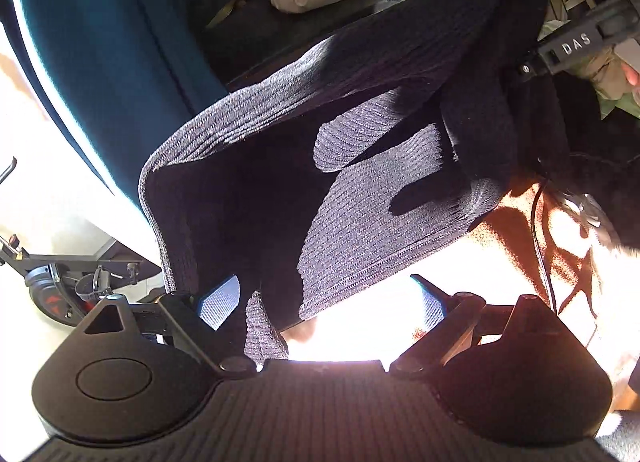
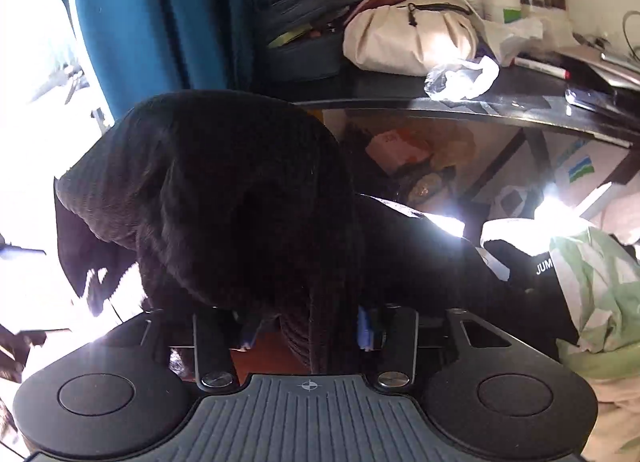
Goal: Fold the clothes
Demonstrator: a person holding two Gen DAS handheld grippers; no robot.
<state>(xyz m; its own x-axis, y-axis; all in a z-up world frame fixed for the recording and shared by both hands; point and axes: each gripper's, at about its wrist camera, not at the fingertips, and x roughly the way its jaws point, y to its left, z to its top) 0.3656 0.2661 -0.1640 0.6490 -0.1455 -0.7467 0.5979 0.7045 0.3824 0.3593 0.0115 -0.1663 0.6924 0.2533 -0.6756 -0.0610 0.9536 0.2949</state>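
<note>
the right tongs (image 2: 304,326) clench a bunched edge of the dark knit sweater (image 1: 360,166) hanging mid-air, the left tongs (image 1: 324,302) gape beside its hem, so pinch that hem before lowering.

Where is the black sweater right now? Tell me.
The black sweater hangs in the air in front of the blue curtain, lower edge between the left gripper fingers; the right gripper bunches its other part.

The knit garment (image 1: 360,182) is hanging before you, between your grippers; the desk (image 2: 460,106) is standing behind it.
</note>
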